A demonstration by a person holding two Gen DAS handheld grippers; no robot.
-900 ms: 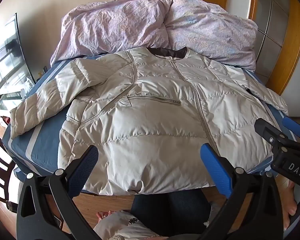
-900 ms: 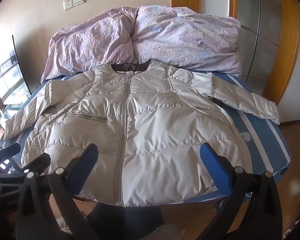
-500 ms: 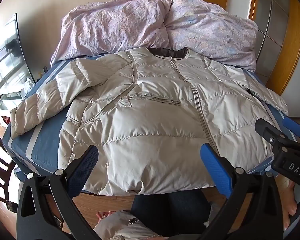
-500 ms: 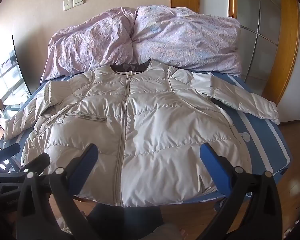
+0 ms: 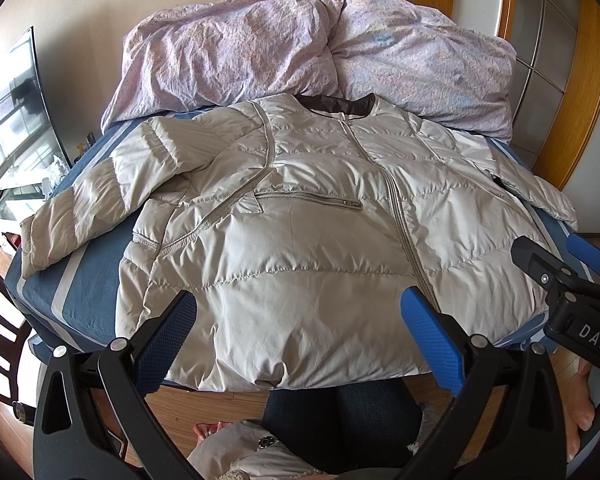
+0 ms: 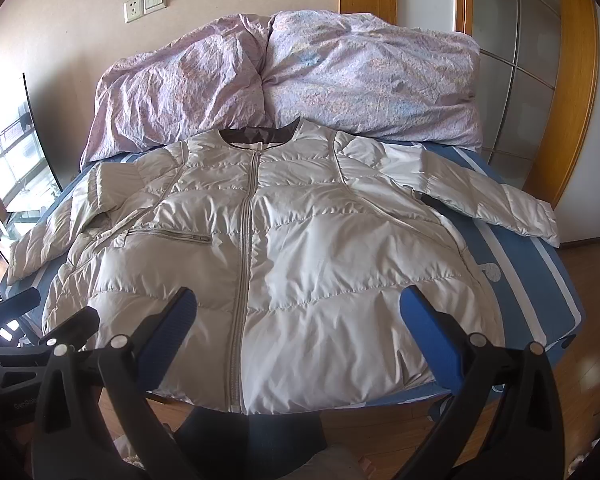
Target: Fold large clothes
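A large light-grey puffer jacket (image 5: 300, 232) lies flat and zipped on the bed, front up, collar at the far end, both sleeves spread to the sides; it also fills the right wrist view (image 6: 284, 248). My left gripper (image 5: 298, 320) is open and empty above the jacket's near hem. My right gripper (image 6: 298, 316) is open and empty, also above the near hem, and shows at the right edge of the left wrist view (image 5: 572, 272).
The bed has a blue sheet with pale stripes (image 6: 540, 280). A rumpled lilac duvet (image 6: 292, 80) is piled at the head. A wooden door frame (image 6: 572, 92) stands on the right, a window (image 5: 8, 128) on the left. The person's legs (image 5: 340, 420) are at the bed's foot.
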